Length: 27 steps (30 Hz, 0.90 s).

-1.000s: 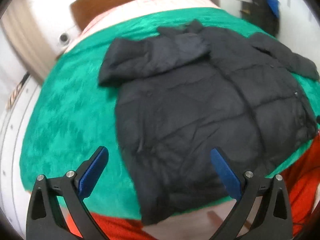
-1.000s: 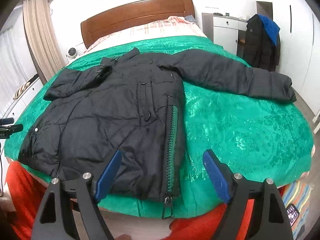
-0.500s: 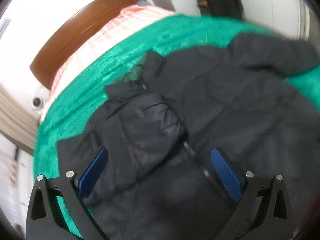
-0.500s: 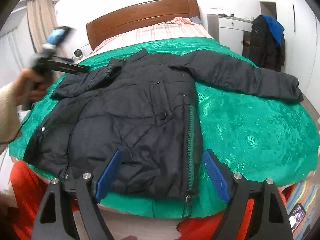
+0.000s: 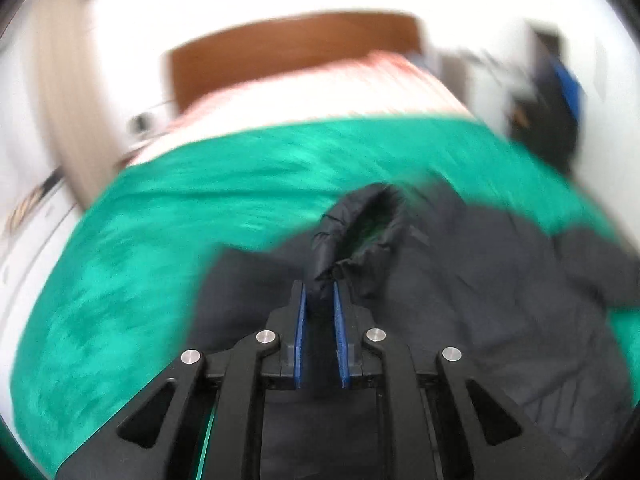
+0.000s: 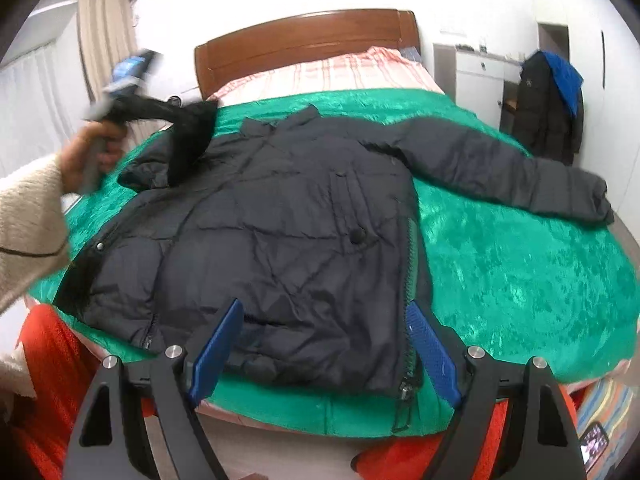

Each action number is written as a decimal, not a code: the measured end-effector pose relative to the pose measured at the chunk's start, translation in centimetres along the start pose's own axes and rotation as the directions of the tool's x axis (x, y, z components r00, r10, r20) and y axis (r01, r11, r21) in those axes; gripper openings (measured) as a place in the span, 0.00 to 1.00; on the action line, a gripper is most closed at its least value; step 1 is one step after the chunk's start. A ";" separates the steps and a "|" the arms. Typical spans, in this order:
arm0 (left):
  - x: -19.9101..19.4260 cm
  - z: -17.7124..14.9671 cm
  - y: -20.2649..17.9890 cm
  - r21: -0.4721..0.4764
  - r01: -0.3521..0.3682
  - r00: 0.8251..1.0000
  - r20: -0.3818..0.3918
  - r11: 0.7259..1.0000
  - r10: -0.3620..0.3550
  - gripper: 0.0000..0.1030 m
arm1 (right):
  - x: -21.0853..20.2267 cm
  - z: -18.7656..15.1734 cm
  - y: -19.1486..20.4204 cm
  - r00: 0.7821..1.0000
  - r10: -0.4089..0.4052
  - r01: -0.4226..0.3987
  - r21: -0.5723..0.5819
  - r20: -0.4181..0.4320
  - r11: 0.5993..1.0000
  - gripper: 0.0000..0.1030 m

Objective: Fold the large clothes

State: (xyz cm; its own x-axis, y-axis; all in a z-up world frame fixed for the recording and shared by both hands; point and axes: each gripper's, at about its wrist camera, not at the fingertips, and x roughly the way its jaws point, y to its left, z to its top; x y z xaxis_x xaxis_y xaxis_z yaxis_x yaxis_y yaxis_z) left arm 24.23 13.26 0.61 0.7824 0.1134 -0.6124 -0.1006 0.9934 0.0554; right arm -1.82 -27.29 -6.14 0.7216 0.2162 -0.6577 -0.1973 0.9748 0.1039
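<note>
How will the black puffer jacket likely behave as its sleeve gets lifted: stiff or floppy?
Likely floppy: the sleeve cuff droops from the shut left gripper. The black puffer jacket looks puffy and creased, so probably light for its bulk. Its smooth shell may slip over the green bedspread.

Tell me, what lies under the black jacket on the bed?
Under the black jacket lies the green bedspread, showing all around it. The part beneath the jacket is covered, so anything there cannot be seen.

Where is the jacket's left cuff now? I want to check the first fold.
In the left wrist view the cuff is pinched in the left gripper, lifted above the jacket near the green blanket's left edge.
</note>
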 end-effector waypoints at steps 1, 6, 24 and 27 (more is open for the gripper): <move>-1.6 0.0 3.7 -0.073 -0.034 0.999 0.021 0.997 0.036 0.11 | 0.0 0.0 0.3 1.000 0.006 -0.006 -0.008 0.007 1.000 0.80; -6.7 -4.2 21.6 -0.371 -0.316 0.943 -0.020 0.873 0.333 0.11 | 0.2 0.1 2.5 0.998 0.050 -0.048 -0.060 0.025 0.997 0.80; -3.6 -19.5 31.6 -0.438 -0.623 0.782 -0.337 0.648 0.524 0.76 | 1.1 -1.0 4.0 0.998 0.055 -0.055 -0.088 -0.007 0.995 0.80; -7.5 -17.3 27.5 -0.398 -0.545 0.835 -0.181 0.738 0.519 0.91 | 1.0 -1.0 3.6 0.999 0.053 -0.052 -0.069 0.007 0.996 0.82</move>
State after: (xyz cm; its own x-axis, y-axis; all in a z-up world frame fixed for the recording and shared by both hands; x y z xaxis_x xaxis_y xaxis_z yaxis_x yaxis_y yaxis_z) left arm 4.91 39.40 -6.91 0.4902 0.6074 -0.6251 -0.7452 0.6641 0.0609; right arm -2.44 -23.60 -7.13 0.7146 0.2680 -0.6461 -0.2800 0.9560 0.0868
